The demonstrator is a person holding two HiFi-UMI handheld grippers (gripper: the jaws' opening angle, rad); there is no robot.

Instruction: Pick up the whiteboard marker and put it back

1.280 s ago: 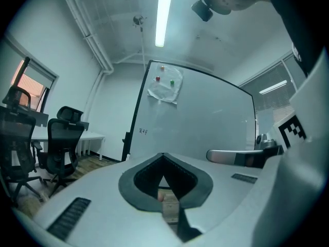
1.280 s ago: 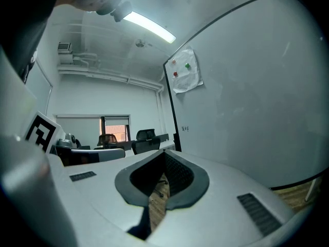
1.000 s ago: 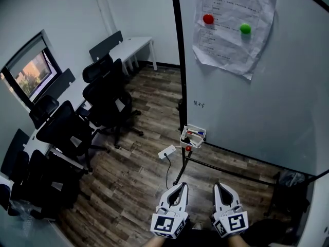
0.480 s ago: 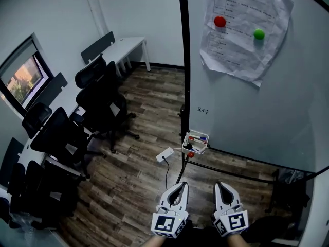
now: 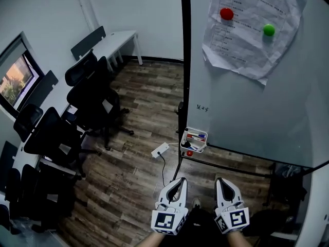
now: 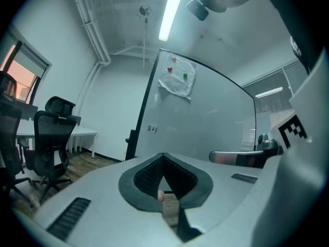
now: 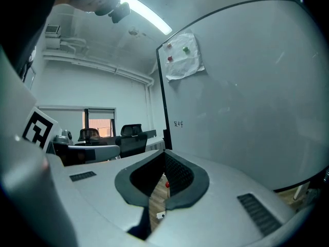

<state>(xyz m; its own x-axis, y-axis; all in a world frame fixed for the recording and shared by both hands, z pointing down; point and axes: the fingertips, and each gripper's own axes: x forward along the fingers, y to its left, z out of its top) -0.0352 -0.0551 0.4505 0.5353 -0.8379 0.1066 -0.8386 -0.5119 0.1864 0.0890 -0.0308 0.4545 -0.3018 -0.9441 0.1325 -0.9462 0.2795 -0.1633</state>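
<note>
A small white marker tray (image 5: pixel 194 141) hangs at the lower left corner of the whiteboard (image 5: pixel 257 102). In it lie a red marker (image 5: pixel 190 135) and a blue marker (image 5: pixel 199 136). Below the tray sits a red knob (image 5: pixel 189 153) on the stand. My left gripper (image 5: pixel 179 181) and right gripper (image 5: pixel 221 181) are side by side at the bottom of the head view, well short of the tray. Both are shut and hold nothing. The left gripper (image 6: pixel 163 156) and the right gripper (image 7: pixel 165 153) point roughly level toward the board.
The board's black stand post (image 5: pixel 184 60) rises at centre. A crumpled paper (image 5: pixel 252 32) is pinned up with a red magnet (image 5: pixel 226 13) and a green magnet (image 5: pixel 269 30). A white power strip (image 5: pixel 160 150) lies on the wood floor. Black office chairs (image 5: pixel 92 94) and a white desk (image 5: pixel 115 40) fill the left.
The view has shifted toward the whiteboard, so chairs and window slid left. Both grippers crept a little forward in the picture. Their jaws stayed shut.
</note>
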